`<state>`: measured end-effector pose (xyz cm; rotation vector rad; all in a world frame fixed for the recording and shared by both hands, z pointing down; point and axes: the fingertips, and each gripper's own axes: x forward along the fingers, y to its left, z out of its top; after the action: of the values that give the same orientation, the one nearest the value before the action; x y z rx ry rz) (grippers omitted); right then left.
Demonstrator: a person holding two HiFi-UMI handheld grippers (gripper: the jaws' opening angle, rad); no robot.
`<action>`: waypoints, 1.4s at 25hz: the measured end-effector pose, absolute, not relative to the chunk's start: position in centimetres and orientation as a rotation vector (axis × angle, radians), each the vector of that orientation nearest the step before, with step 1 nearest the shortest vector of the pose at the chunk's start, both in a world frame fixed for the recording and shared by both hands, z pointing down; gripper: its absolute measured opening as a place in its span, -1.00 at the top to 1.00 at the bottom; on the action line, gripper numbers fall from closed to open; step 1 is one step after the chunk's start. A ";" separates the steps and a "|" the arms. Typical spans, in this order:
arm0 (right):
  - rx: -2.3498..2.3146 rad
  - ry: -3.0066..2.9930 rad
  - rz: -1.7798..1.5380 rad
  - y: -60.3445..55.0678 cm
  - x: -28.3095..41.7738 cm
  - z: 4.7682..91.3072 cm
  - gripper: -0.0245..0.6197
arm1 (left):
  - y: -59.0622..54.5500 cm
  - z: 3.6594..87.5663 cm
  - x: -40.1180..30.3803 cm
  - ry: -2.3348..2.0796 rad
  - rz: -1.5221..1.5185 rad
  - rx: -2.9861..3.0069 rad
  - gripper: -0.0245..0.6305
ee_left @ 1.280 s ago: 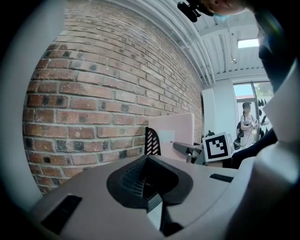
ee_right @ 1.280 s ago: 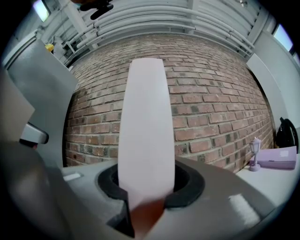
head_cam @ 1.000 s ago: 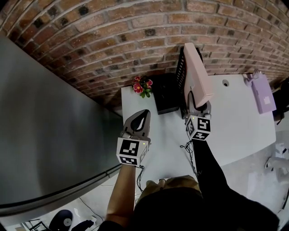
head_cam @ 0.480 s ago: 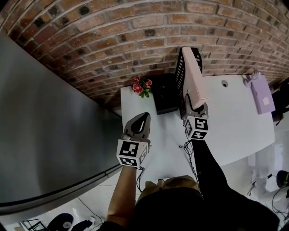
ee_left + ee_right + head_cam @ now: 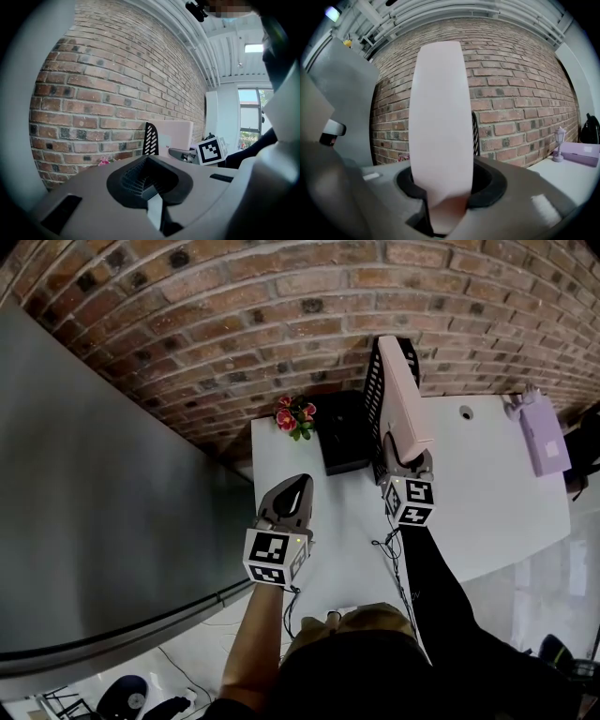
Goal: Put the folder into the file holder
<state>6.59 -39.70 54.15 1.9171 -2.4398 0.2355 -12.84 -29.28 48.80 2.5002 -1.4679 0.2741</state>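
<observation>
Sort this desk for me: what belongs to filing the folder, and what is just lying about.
In the job: pink folder; black file holder; right gripper, jaws just opening, folder between them.
Lying about: flowers; black box; purple box; left gripper, idle, jaws together.

Pink flowers (image 5: pixel 296 417) sit by a brick wall (image 5: pixel 234 324); purple box (image 5: pixel 547 435) far right.

Red-brown brick wall (image 5: pixel 281 324) arcs across the top of my head view. White desk (image 5: pixel 487 493) butts against it, centre right. Plain grey panel (image 5: pixel 84 502) fills the left side. Pale glossy floor (image 5: pixel 553 568) at lower right. Left gripper view, right edge: ceiling light (image 5: pixel 253 48), bright window (image 5: pixel 248 117).
</observation>
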 end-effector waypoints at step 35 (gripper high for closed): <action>1.874 -2.475 0.167 -36.5 8.1 50.3 0.32 | -26.8 44.6 -12.2 -1.540 0.171 2.565 0.90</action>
<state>8.11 -36.49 50.31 1.8736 -2.4747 0.1667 -12.15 -26.82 44.58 2.5648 -1.5400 0.1706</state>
